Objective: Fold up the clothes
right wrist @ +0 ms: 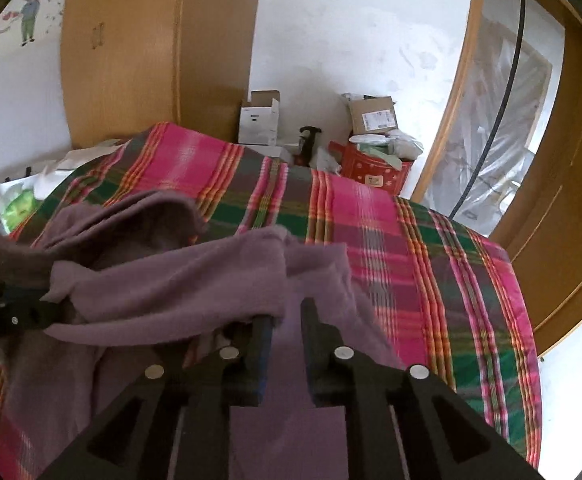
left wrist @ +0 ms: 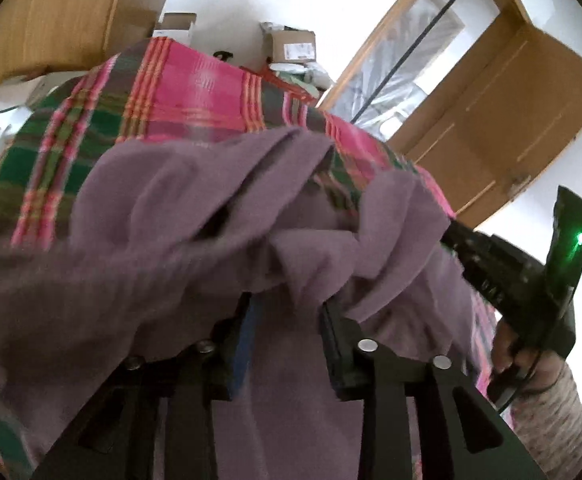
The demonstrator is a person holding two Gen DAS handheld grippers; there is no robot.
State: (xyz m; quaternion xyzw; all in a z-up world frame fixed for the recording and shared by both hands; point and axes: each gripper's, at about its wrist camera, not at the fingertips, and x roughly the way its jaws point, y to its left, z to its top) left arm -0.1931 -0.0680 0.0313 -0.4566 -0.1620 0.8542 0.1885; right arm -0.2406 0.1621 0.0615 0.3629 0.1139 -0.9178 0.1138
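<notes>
Soft mauve fleece garment (right wrist: 179,280) hung bunched between both tools, lower part trailing on the bed's pink-and-green plaid cover (right wrist: 431,248). Left gripper (left wrist: 287,320) pinched a gathered fold; right gripper (right wrist: 287,320) pinched another edge, fingers nearly together. Risk, as judged: thick cloth slipping from either bite, or layers dragging unevenly, skewing the fold.

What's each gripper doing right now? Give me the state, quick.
Left gripper: shut on the purple garment.
Right gripper: shut on the same purple garment, which is lifted over the plaid bedcover.
</notes>
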